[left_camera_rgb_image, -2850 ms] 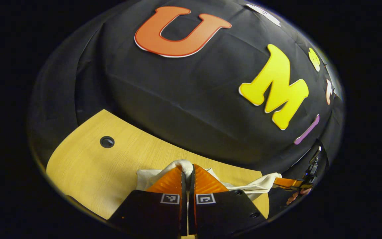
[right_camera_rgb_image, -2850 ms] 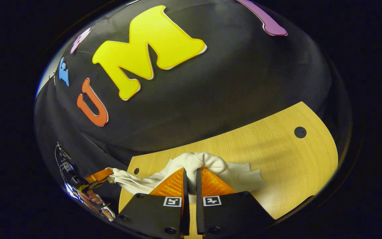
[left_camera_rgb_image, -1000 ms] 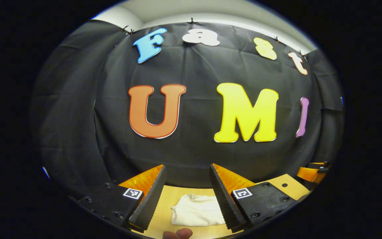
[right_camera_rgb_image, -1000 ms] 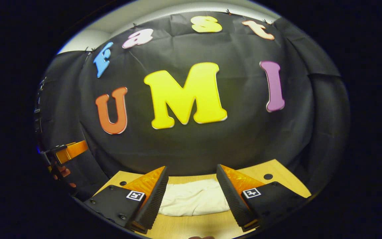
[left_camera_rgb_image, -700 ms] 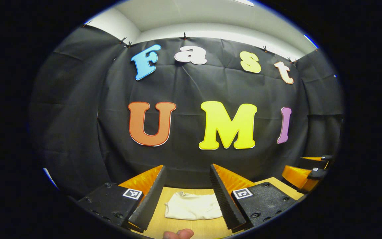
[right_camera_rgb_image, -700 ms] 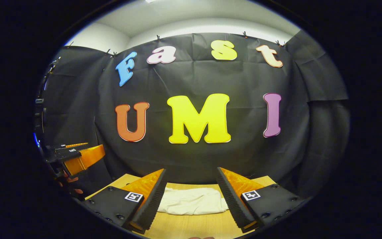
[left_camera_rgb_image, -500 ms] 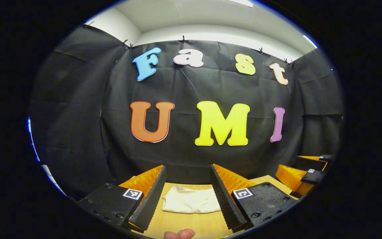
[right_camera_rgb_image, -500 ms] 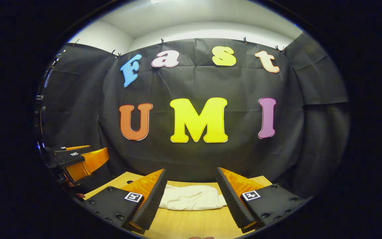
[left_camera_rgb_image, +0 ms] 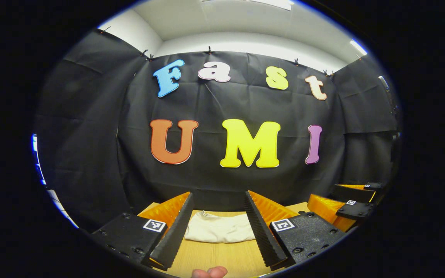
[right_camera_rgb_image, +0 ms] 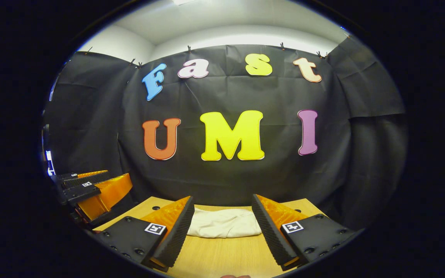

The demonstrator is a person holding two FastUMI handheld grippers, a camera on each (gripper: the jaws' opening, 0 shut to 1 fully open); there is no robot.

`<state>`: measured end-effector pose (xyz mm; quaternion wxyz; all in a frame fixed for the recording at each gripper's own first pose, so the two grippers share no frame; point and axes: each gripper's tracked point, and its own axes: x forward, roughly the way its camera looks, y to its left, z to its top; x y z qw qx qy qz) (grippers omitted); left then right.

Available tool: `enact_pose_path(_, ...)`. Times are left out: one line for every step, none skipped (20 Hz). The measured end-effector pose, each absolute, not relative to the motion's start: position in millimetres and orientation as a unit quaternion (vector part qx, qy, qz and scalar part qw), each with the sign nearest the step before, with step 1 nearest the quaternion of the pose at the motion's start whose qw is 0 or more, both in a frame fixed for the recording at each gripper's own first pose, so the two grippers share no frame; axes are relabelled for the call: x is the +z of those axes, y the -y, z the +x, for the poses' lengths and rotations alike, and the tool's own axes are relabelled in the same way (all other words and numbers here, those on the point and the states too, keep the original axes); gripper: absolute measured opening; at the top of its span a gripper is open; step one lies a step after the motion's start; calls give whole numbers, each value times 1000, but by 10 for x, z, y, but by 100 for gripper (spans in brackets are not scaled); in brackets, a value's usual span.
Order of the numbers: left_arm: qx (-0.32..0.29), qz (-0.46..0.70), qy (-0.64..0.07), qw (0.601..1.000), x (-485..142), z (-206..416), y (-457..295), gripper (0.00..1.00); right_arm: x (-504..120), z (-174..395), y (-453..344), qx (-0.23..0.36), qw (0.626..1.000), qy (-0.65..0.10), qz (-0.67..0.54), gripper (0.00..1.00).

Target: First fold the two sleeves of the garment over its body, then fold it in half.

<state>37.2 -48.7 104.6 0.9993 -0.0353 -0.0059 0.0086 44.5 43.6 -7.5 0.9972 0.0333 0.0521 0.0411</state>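
A cream garment point(left_camera_rgb_image: 219, 227) lies folded into a small flat bundle on the wooden table point(left_camera_rgb_image: 214, 256). In the left gripper view my left gripper point(left_camera_rgb_image: 218, 200) is open and lifted clear, the bundle seen low between its fingers. At that view's right edge the right gripper point(left_camera_rgb_image: 346, 200) hangs open. In the right gripper view the same garment point(right_camera_rgb_image: 224, 223) rests beyond my open right gripper point(right_camera_rgb_image: 222, 204), with nothing held. The left gripper point(right_camera_rgb_image: 91, 185) stands open at the far left there.
The black cloth wall point(left_camera_rgb_image: 222, 181) rises just behind the table's far edge. A fingertip point(left_camera_rgb_image: 209, 272) pokes in at the bottom of the left gripper view. Bare table point(right_camera_rgb_image: 222, 256) stretches in front of the bundle.
Both grippers were shut on the cream cloth 2.9 s ago; they have since let go, opened and drawn back and up. Over the last second the bundle has sunk lower and farther off in both views.
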Motion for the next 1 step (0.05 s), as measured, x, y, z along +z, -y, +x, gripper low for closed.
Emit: enact_pose_path(10, -34, 5, 999, 1045, 369, 488, 92, -63, 440, -437, 42, 997, -49, 29, 90)
